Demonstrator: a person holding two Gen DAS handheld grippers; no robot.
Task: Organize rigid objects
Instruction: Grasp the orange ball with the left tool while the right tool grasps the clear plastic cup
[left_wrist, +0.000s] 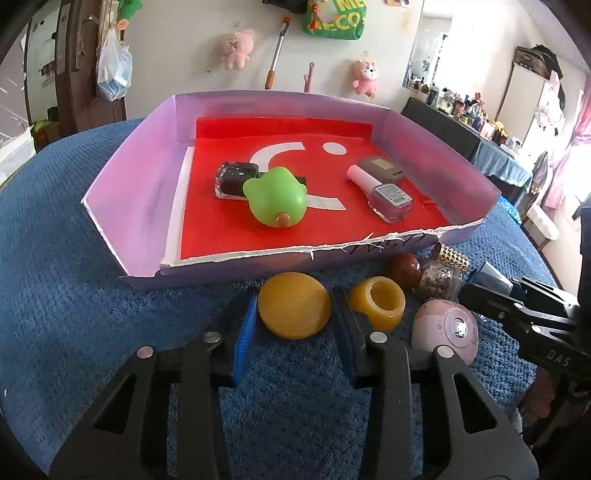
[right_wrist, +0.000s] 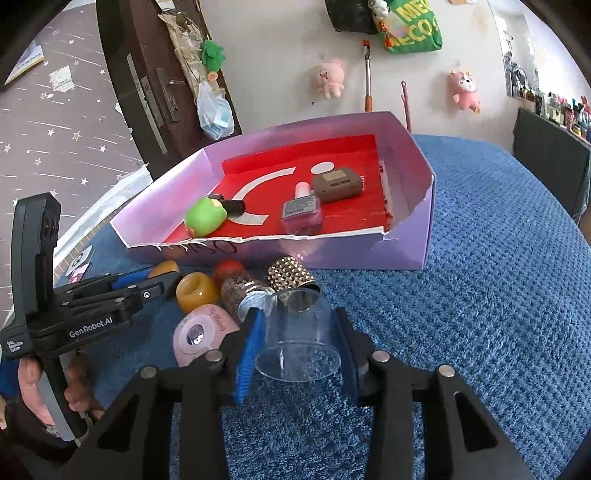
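Your left hand-held gripper is clamped on the yellow disc; the right hand-held gripper is closed on the clear cup, which lies on its side. Both things sit on the blue cloth, just in front of the purple tray. Step in hand looks like pick-up for both. Next: lift clear of the torn near wall, then set down on free red floor. The left view shows the green toy against the dark bottle. Only the right view shows the cup grip and your hand.
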